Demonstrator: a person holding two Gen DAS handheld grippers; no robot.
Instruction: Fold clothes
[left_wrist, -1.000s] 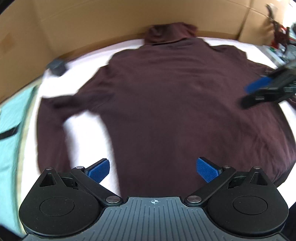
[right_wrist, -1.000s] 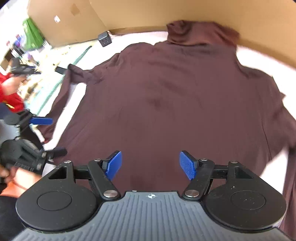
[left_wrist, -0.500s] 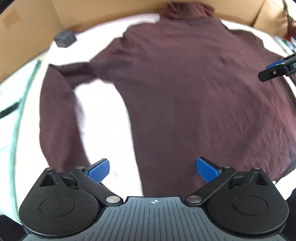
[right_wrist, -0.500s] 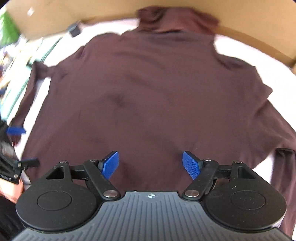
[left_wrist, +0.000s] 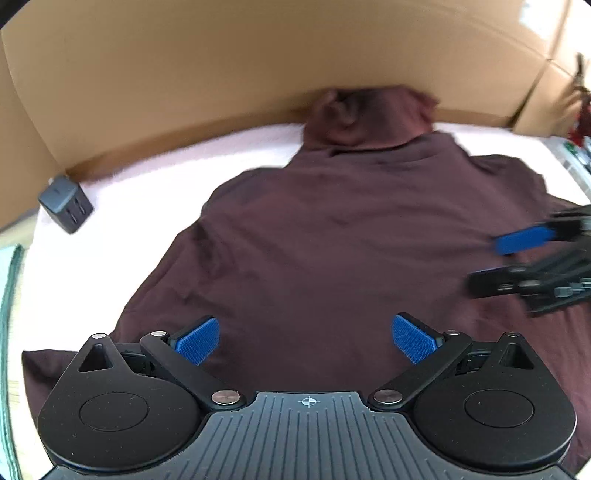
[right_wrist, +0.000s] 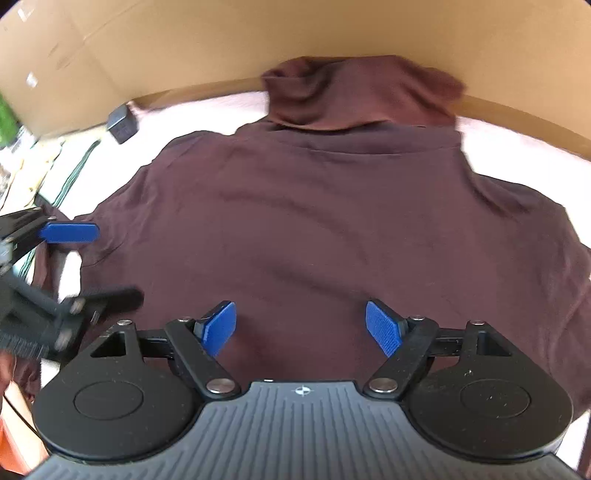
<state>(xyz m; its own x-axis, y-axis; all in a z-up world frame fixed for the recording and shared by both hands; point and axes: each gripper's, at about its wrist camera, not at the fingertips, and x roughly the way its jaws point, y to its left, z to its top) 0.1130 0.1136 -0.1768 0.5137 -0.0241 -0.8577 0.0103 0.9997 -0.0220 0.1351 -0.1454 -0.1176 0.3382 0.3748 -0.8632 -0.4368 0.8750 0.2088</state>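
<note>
maroon turtleneck (left_wrist: 332, 240) sleeves cut off by frame edges, edges motion-blurred

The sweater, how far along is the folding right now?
Done: the sweater lies spread flat on the white sheet, collar toward the cardboard wall. In hand: nothing; the left gripper and right gripper are both open above the lower body, fingers apart. Left: every fold; no sleeve or side is turned in.
</note>
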